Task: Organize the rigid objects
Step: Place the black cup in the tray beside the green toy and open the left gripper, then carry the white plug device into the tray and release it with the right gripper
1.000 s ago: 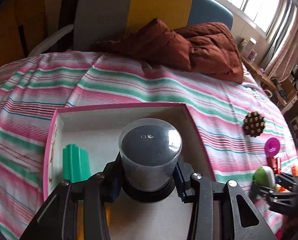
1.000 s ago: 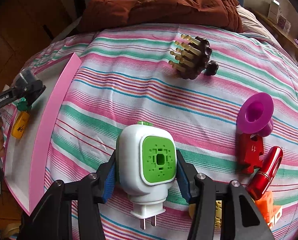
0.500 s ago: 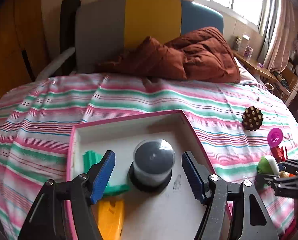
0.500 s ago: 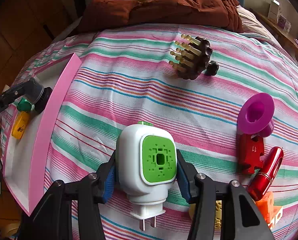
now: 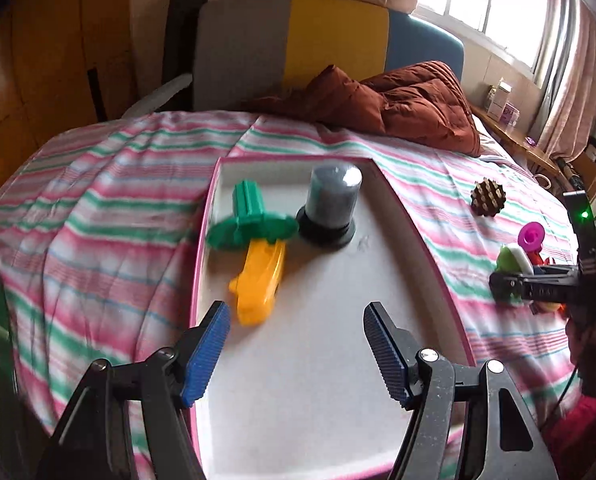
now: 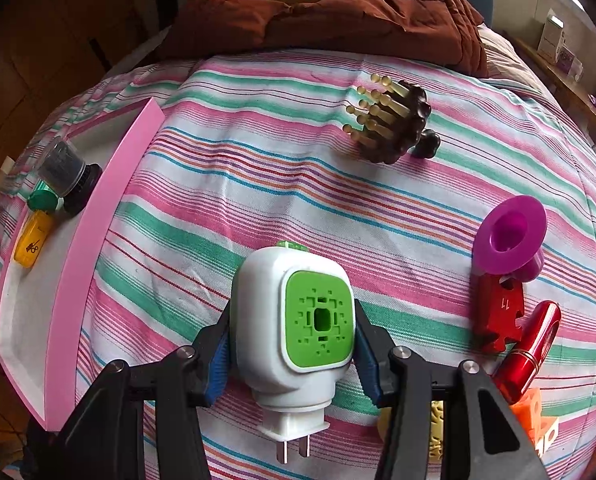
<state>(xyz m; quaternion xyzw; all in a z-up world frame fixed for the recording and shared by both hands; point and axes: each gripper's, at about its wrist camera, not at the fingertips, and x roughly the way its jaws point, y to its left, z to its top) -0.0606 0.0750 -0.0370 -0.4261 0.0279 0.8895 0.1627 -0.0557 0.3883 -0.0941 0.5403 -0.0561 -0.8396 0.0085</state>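
Plug-in unit (image 6: pixel 294 324) sits clamped in right hand-held gripper (image 6: pixel 292 354); left hand-held gripper (image 5: pixel 298 354) gapes empty.

We take the striped bedspread (image 5: pixel 110 184) as our landmark: pink, green and white bands run across the whole bed. At its far end lies a crumpled rust-brown quilt (image 5: pixel 394 108), bunched against a headboard (image 5: pixel 334 44) with grey, yellow and blue panels. To the left of the bedspread stands wooden panelling (image 5: pixel 38 60) in a warm brown. To the right of it we see a window (image 5: pixel 482 0) with bright daylight and a pinkish curtain (image 5: pixel 578 72) hanging beside it. Below the window, along the bedspread's right edge, runs a wooden shelf (image 6: pixel 566 80) carrying small boxes (image 6: pixel 552 40) we cannot read.
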